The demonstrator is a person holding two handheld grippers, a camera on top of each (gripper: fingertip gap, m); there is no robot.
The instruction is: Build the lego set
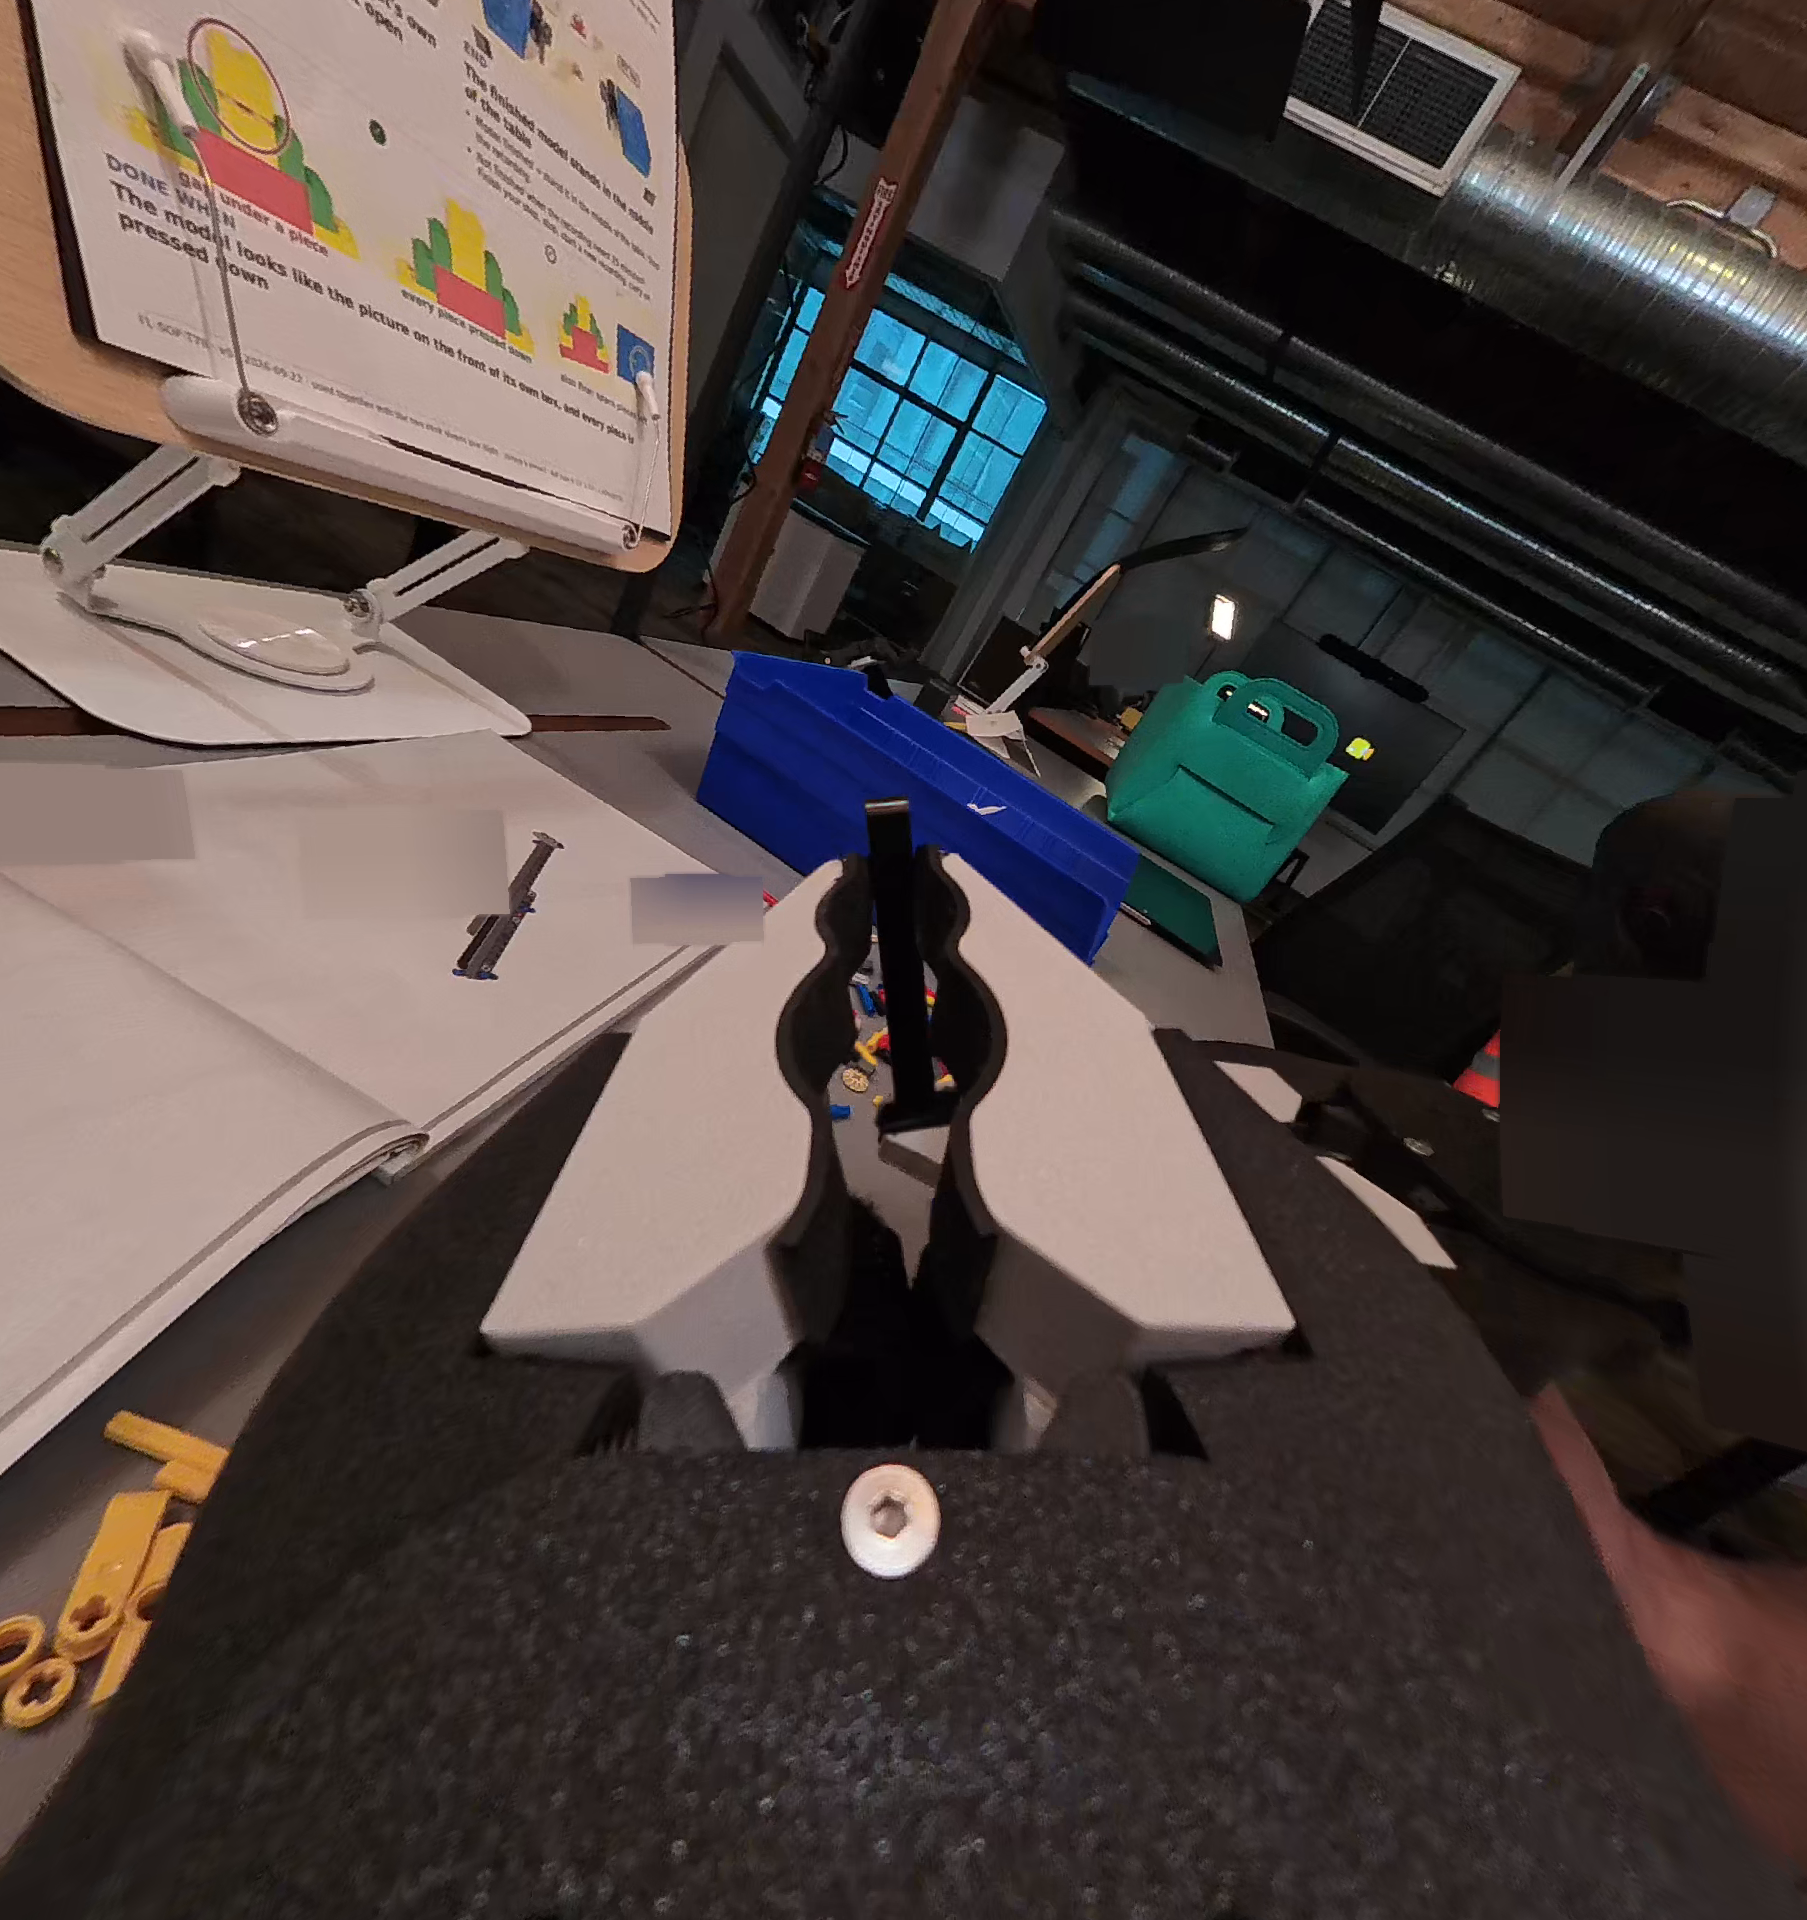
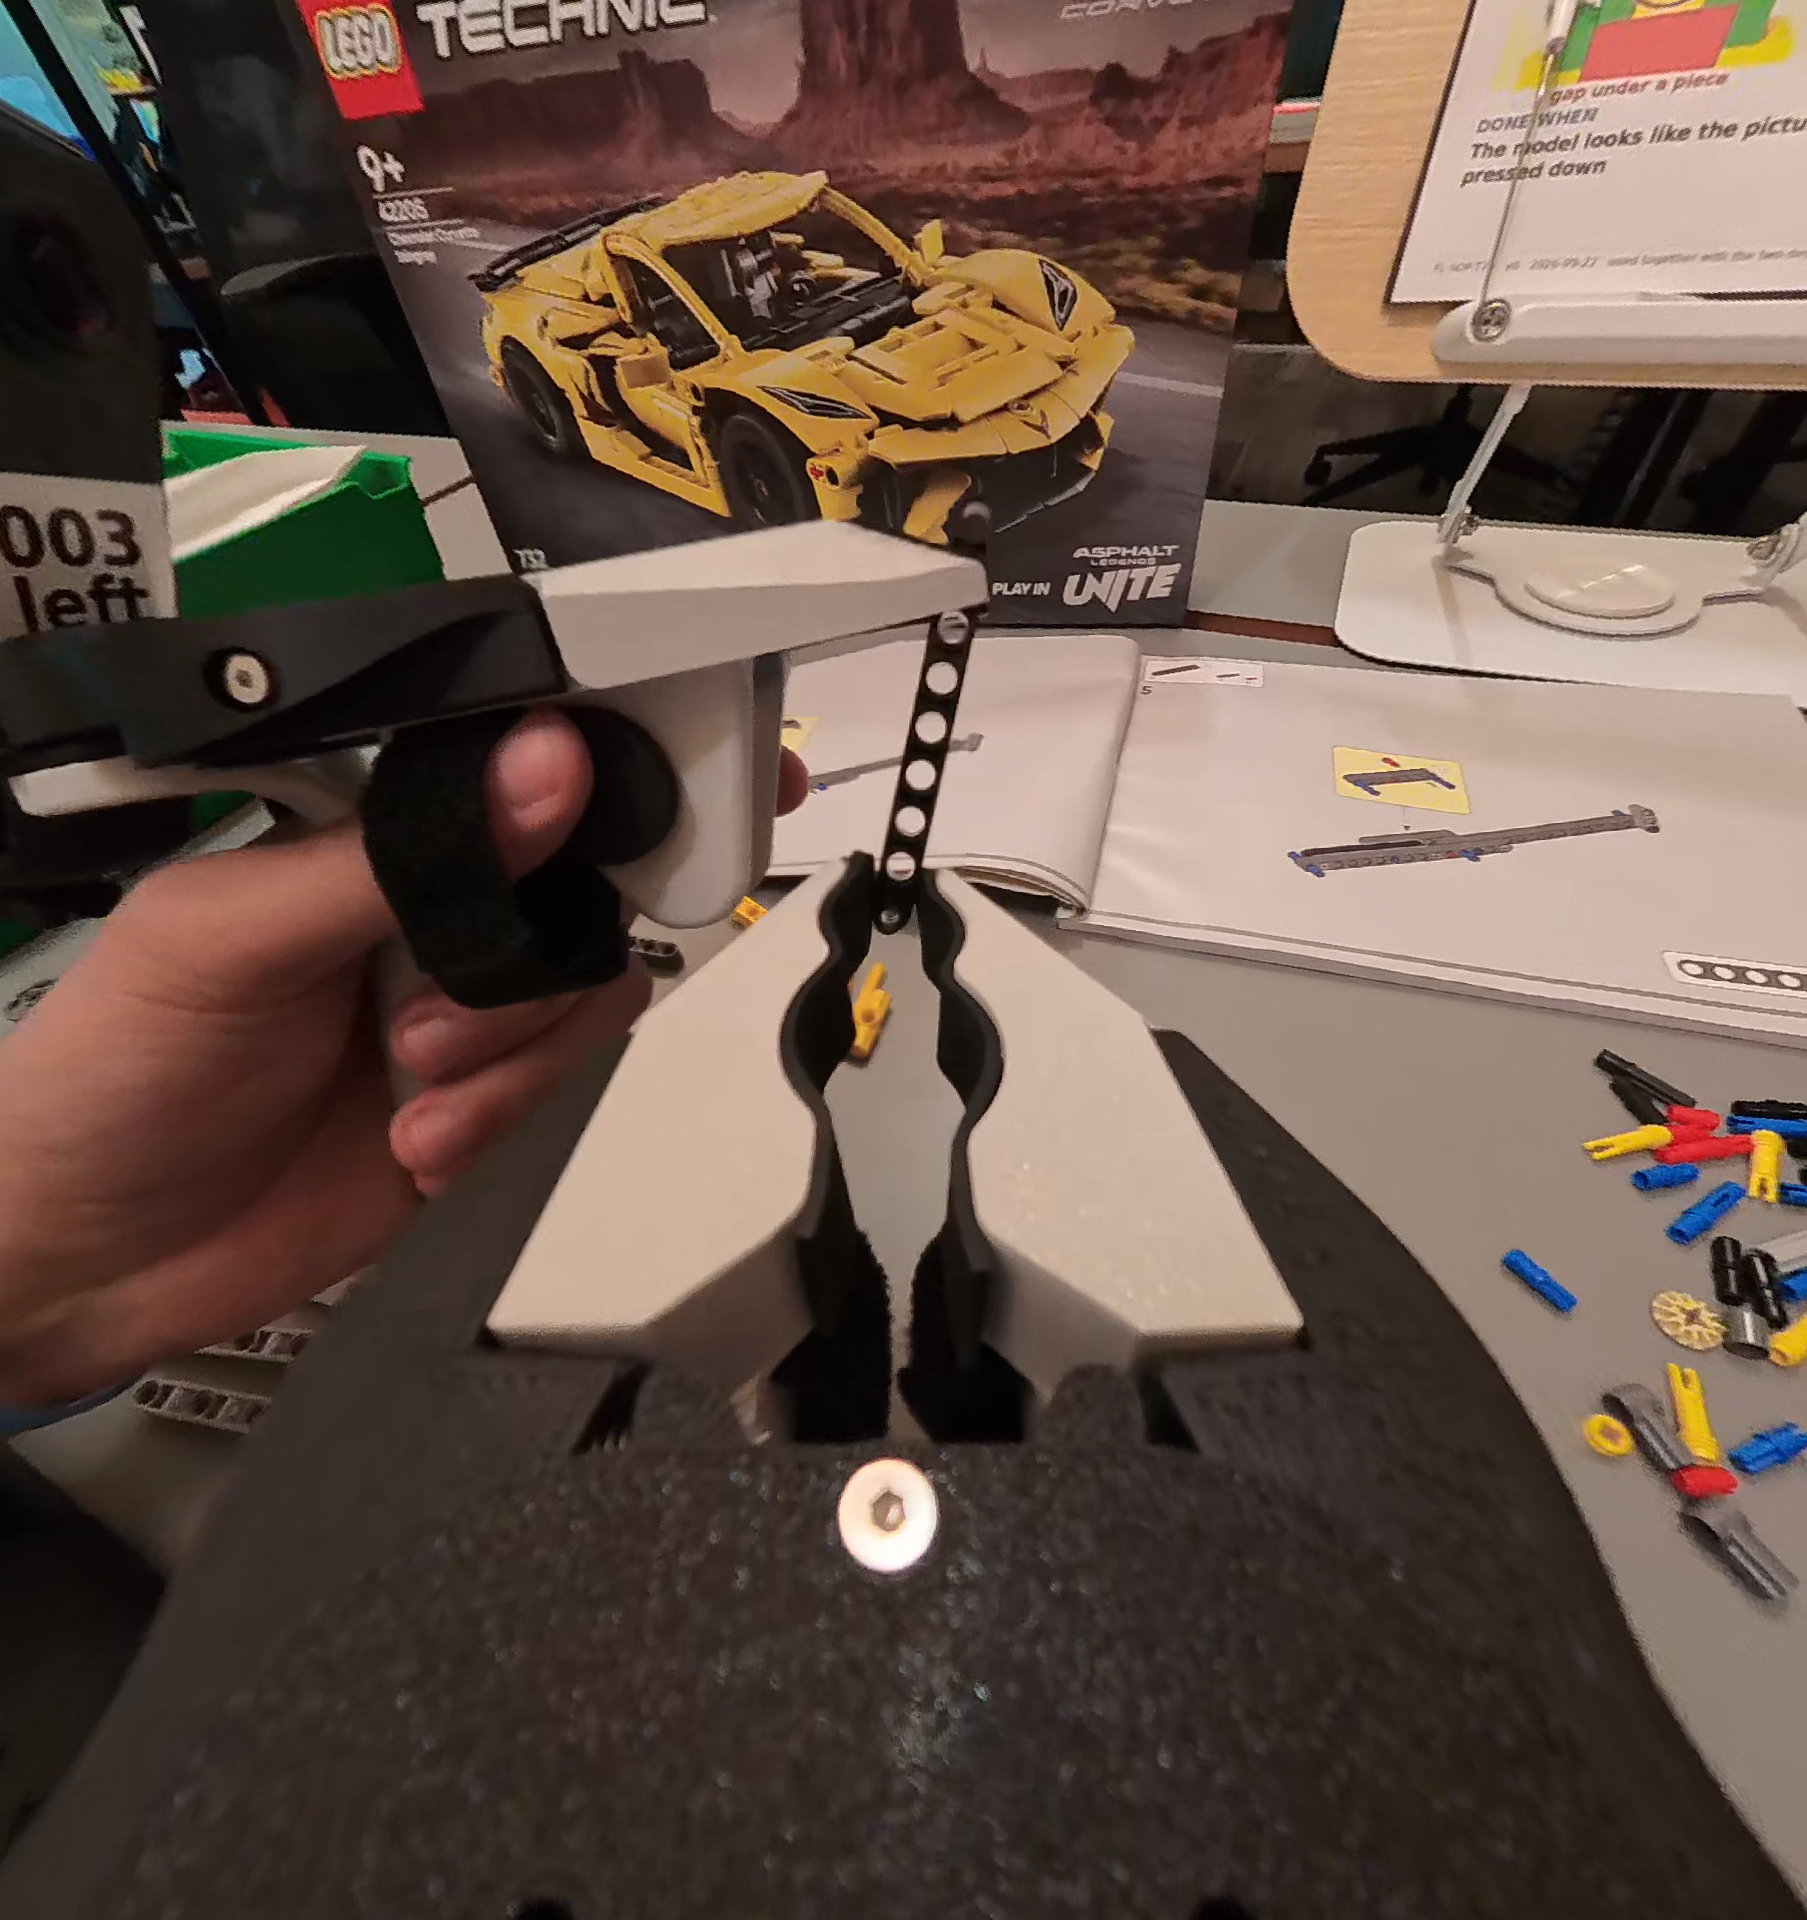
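A black Lego beam with holes [image 2: 925, 748] hangs between my two grippers above the table. My left gripper [image 1: 894, 883] is shut on it; in the left wrist view the beam [image 1: 894, 987] runs edge-on between the fingers. In the right wrist view a hand holds the left gripper [image 2: 966, 608] at the beam's top end. My right gripper [image 2: 894, 883] is shut on the beam's bottom end. The open instruction booklet [image 2: 1398, 883] lies behind, and a pile of small coloured pins and gears [image 2: 1740, 1195] lies to the right.
The Lego box [image 2: 826, 312] stands at the back, with a green bin [image 2: 296, 540] to its left. A blue bin [image 1: 878, 769], a sheet stand [image 1: 359, 260] and yellow pieces [image 1: 99, 1590] are on the table. A yellow pin [image 2: 868, 1013] lies under the right gripper. The grippers' ends are close to 5 centimetres from one another. From the right gripper's tips to the yellow pin [image 2: 868, 1013] is close to 12 centimetres.
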